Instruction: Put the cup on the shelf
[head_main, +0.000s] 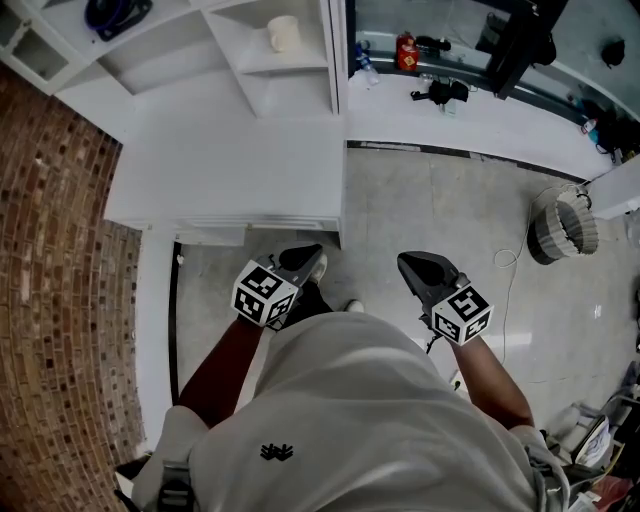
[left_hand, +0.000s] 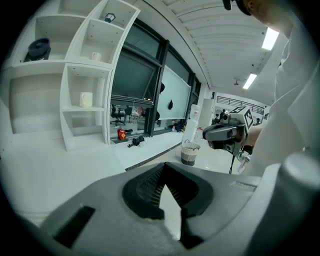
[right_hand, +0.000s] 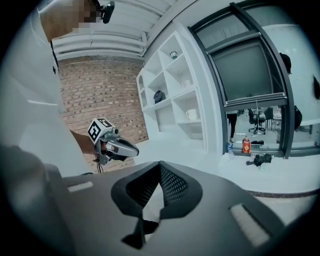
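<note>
My left tongs (head_main: 312, 262) and right tongs (head_main: 410, 266), pressed together and empty: meeting the cup (head_main: 283, 33) without spreading them could knock it off its shelf (head_main: 270, 68).

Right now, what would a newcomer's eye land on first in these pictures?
The left hand-held gripper and right hand-held gripper, each with a marker cube, are shut and empty, low in the head view. Above them stands a white shelf with a cup in one compartment; a brick wall runs down the left.
</note>
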